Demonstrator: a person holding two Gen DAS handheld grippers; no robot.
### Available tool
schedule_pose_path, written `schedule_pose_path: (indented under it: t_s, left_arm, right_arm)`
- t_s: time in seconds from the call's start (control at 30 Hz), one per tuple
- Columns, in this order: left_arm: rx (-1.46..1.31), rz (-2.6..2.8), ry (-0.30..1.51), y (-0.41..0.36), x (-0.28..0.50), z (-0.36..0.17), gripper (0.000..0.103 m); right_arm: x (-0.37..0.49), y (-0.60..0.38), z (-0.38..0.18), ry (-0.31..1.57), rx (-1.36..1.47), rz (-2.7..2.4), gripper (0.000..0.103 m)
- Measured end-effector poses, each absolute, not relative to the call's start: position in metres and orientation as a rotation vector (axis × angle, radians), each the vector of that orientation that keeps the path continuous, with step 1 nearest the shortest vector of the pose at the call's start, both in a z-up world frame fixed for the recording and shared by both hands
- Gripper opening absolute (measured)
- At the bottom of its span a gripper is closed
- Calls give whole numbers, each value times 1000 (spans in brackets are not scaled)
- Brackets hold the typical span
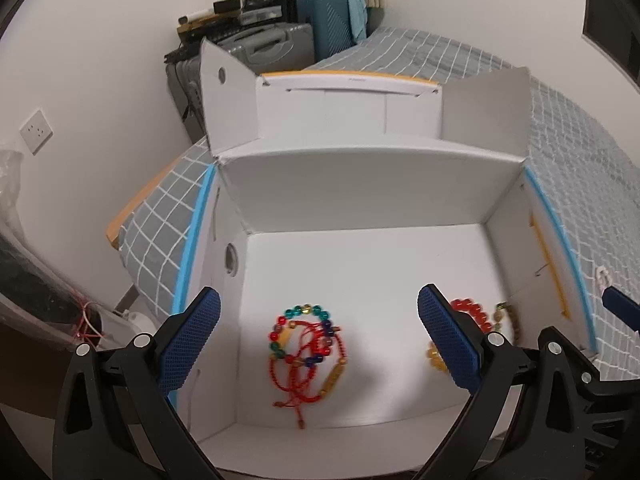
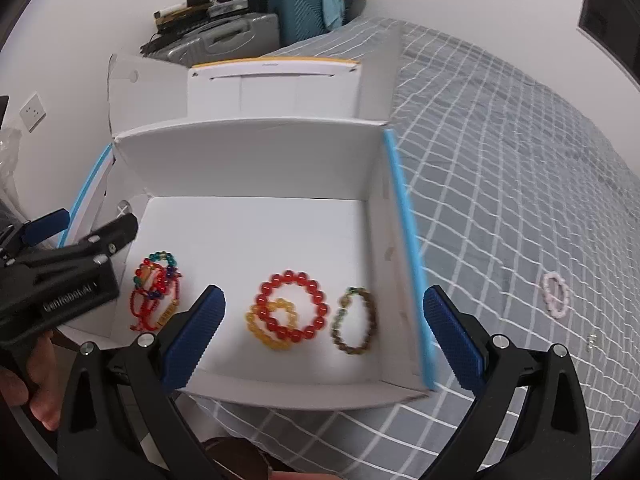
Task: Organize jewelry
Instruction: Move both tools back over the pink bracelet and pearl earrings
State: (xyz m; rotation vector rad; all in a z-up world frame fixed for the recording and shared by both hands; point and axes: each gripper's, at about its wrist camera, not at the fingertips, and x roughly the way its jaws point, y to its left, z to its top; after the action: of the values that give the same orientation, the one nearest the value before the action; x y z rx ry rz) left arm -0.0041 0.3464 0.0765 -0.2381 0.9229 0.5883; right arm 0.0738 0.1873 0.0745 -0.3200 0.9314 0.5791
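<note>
The white box [image 2: 256,216] on the bed [image 2: 520,184] holds a red bracelet [image 2: 294,306] centrally, a tangled red cord bracelet [image 1: 306,354] at 9 o'clock. Left claw [image 1: 320,344] and right claw [image 2: 324,336] both gape, empty.

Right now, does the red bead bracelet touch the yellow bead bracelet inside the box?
Touching. The right wrist view shows the red bead bracelet lying across the yellow bead bracelet, their loops overlapping without a gap.

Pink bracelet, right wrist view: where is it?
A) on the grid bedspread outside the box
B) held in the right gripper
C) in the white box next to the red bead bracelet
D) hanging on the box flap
A. The pink bracelet lies on the grey grid bedspread, right of the white box; the right gripper is open and empty.
</note>
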Motion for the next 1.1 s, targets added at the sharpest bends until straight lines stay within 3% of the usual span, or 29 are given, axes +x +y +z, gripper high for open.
schedule_pose_path:
  t_s: [0.6, 1.1]
  left_arm:
    - [-151, 352, 732, 201, 45, 122, 97]
    - [-62, 166, 720, 64, 117, 108, 97]
  right_arm:
    - [89, 20, 111, 777, -188, 356, 95]
    - [136, -129, 84, 791, -47, 187, 95]
